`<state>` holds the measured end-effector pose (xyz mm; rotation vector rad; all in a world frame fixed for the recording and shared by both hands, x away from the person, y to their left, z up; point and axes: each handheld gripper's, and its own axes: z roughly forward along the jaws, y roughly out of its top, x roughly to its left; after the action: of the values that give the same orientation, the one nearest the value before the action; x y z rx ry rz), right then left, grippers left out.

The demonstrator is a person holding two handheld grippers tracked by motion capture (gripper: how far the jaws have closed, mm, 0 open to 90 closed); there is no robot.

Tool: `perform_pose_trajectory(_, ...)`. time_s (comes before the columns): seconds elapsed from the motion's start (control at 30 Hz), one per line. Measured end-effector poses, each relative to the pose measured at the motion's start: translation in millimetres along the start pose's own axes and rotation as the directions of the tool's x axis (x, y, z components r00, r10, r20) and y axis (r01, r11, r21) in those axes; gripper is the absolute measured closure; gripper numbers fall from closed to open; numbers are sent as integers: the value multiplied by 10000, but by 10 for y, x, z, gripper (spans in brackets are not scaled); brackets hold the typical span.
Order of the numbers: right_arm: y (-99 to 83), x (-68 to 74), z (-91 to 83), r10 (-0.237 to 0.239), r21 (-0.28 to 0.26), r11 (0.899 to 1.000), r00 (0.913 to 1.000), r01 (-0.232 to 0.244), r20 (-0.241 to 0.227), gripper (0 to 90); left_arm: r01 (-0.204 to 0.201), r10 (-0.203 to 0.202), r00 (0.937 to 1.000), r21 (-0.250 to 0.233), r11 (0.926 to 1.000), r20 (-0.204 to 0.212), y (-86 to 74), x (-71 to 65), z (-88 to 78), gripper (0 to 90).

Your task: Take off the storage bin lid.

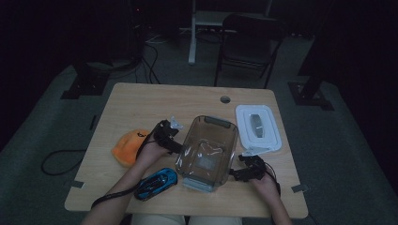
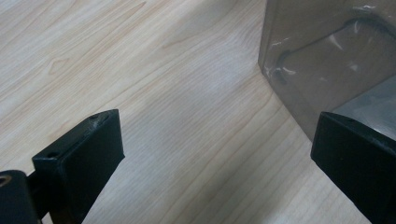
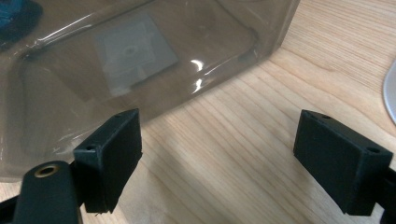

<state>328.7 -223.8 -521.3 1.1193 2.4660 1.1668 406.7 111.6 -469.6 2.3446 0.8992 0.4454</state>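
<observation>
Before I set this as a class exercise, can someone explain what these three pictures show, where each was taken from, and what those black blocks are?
A person sits at a wooden table with a hand-held gripper in each hand: a tool with two black jaws that open and close. The high view looks down from above. There, the left hand-held gripper and the right hand-held gripper flank a clear plastic container standing open. The other two pictures come from cameras riding on the grippers, so the black blocks are each gripper's own jaws. In both, the jaws stand wide apart and hold nothing, with the container's wall close by. Also on the table: the container's white lid, a blue toy car, an orange soft thing, and a small clear wrapper.
</observation>
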Motion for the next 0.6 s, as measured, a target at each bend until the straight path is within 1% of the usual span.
perform_pose_trajectory(0.1, 9, 20, 19, -26, -38, 10000, 10000, 26, -13, 149, 175, -174, 9998, 97, 9998, -126, -8, 23, -49, 30)
perform_pose_trajectory(0.13, 9, 28, 27, -31, -47, 10000, 10000, 30, -37, 148, 175, -173, 9997, 92, 9998, -197, -11, 34, -73, 30)
perform_pose_trajectory(0.23, -1, 44, 33, -106, -68, 9999, 9999, 107, 42, 148, 292, -294, 9992, -63, 9996, -260, -27, 70, -158, 30)
perform_pose_trajectory(0.3, -14, 54, 33, -84, -51, 10000, 9999, 84, 72, 140, 277, -283, 9990, -185, 9994, -336, -38, 85, -222, 30)
perform_pose_trajectory(0.37, -26, 62, 30, -178, -52, 9998, 9997, 179, 150, 139, 243, -251, 9994, -315, 9992, -250, -52, 94, -289, 30)
perform_pose_trajectory(0.43, -36, 68, 17, -157, -68, 9999, 9997, 159, 205, 140, 323, -326, 9994, -347, 9989, -87, -69, 94, -348, 30)
perform_pose_trajectory(0.53, -51, 67, -27, -130, -302, 9994, 9994, 140, 314, 139, 524, -522, 9986, -428, 9977, 50, -113, 84, -425, 30)
perform_pose_trajectory(0.6, -65, 63, -65, -107, -404, 9991, 9990, 125, 444, 140, 494, -491, 9988, -411, 9979, 95, -157, 73, -473, 30)
